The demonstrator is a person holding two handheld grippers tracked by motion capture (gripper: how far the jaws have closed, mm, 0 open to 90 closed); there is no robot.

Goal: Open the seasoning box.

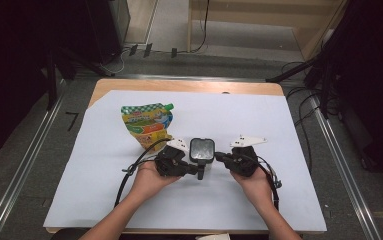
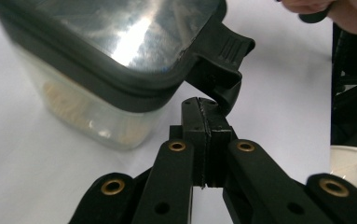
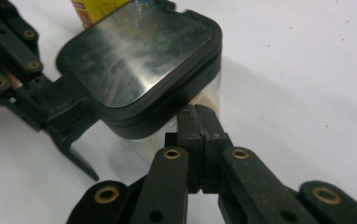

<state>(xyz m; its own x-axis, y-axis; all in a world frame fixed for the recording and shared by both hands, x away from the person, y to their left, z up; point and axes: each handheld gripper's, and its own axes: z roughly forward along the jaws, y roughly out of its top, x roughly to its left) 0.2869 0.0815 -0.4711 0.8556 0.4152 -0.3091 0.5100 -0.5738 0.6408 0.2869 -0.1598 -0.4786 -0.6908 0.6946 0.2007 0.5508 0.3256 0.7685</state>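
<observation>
Right, here's the layout.
Container: a clear square tub (image 1: 202,151) with a black-rimmed lid, its flat top panel glossy and throwing back the light; it stands upright near the middle of the table, a little toward the near edge.
Lid clips: a black ribbed latch (image 2: 223,60) hangs off one side of the lid, flipped outward and away from the wall; in the right gripper view another latch (image 3: 71,128) sticks out and down on the far side.
Contents: something pale and beige shows through the clear wall, low in the tub; what it is I cannot tell.
Left gripper (image 1: 197,171): jaws pressed flat together with nothing between them, their tip just beneath the flipped latch at the tub's near side.
Right gripper (image 1: 220,157): jaws likewise closed on nothing, their tip up against the tub's wall just below the lid rim.
Hands: one grips each tool from the near edge, close on either side of the tub.
Pouch: a bright yellow-and-green spouted bag (image 1: 147,124) lies just beyond the tub, toward the far left corner.
Table: a white sheet (image 1: 279,130) covers it; the right half and the near left stretch lie open.
</observation>
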